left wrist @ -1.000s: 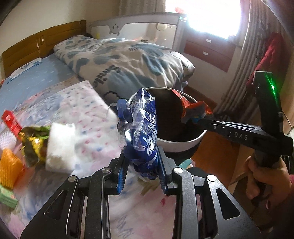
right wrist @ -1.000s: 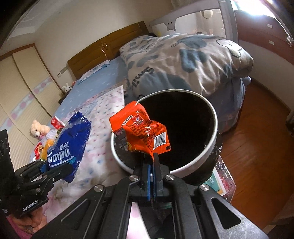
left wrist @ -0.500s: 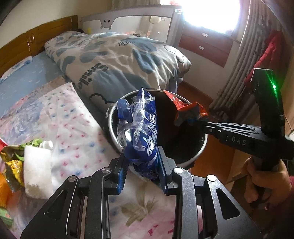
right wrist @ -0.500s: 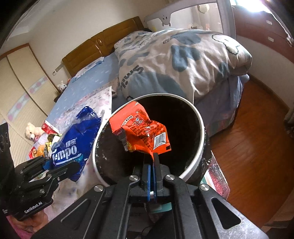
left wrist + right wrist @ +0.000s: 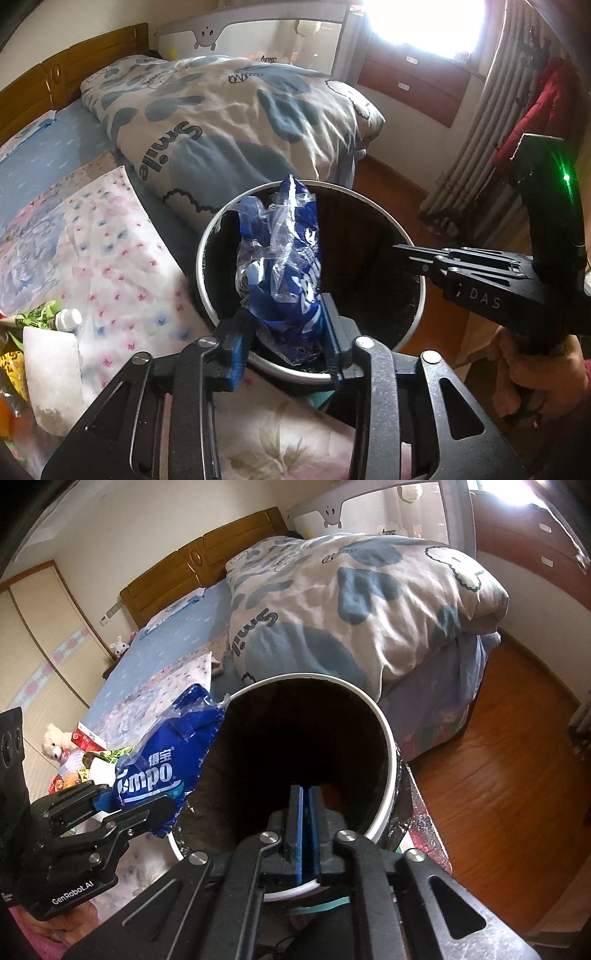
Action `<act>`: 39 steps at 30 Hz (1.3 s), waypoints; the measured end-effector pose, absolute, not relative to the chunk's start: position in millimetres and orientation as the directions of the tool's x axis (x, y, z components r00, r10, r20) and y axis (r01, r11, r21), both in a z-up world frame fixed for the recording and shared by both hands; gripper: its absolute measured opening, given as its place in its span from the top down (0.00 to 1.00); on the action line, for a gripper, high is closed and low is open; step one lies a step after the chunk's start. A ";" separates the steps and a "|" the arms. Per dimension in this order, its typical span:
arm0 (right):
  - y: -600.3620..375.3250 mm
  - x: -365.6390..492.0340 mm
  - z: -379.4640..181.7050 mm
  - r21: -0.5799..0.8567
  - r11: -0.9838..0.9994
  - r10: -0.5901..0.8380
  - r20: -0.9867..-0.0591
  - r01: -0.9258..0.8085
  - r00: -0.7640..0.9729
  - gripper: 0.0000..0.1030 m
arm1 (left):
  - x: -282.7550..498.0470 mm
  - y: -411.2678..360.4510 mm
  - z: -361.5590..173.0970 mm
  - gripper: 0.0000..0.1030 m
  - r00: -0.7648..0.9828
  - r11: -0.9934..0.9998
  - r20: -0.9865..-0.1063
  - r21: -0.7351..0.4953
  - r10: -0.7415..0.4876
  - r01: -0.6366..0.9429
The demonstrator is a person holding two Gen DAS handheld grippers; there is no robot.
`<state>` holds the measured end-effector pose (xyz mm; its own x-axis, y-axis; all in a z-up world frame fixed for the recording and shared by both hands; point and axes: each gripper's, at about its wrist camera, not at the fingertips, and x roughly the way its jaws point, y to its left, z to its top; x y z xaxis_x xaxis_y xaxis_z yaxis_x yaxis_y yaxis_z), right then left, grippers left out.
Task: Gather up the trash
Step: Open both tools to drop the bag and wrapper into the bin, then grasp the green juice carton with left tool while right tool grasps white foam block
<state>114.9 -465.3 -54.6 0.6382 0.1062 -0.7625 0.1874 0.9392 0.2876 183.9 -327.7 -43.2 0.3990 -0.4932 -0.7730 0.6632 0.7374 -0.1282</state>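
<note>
Beside your left gripper (image 5: 284,343), a heap of other litter is lying on the patterned sheet (image 5: 110,251): green and yellow wrappers (image 5: 33,314), a white foam block (image 5: 51,365) and a small white cap (image 5: 68,319). The folded quilt (image 5: 229,122) printed "Smile" is bulking just behind the round bin (image 5: 413,314), and the bin's white rim is sitting close under both tools. You are holding the crumpled blue Tempo wrapper (image 5: 288,258) upright over the bin's dark mouth; your left jaws are opening, with its lower end between the blue pads and the right pad touching it. Your right gripper (image 5: 304,827) is hanging over the bin with its jaws opening only a sliver and nothing between them. A wooden headboard (image 5: 207,565), wardrobe doors (image 5: 40,657) and wood floor (image 5: 509,768) are surrounding the bed.
</note>
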 end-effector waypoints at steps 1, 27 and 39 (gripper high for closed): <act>-465.8 114.8 -54.1 0.290 0.938 0.105 -0.760 0.191 0.641 0.93 | 184.1 -327.2 -43.8 0.43 0.401 0.741 -0.775 -0.125 -0.488 0.660; -364.4 85.3 -37.6 0.408 0.911 0.239 -0.652 0.068 0.719 0.24 | 120.1 -142.8 -39.9 0.23 0.603 0.913 -0.702 -0.173 -0.378 0.371; -290.5 96.1 -55.6 0.459 0.888 0.358 -0.662 -0.021 0.658 0.23 | 106.4 -54.4 -57.2 0.23 0.643 0.965 -0.720 -0.202 -0.261 0.166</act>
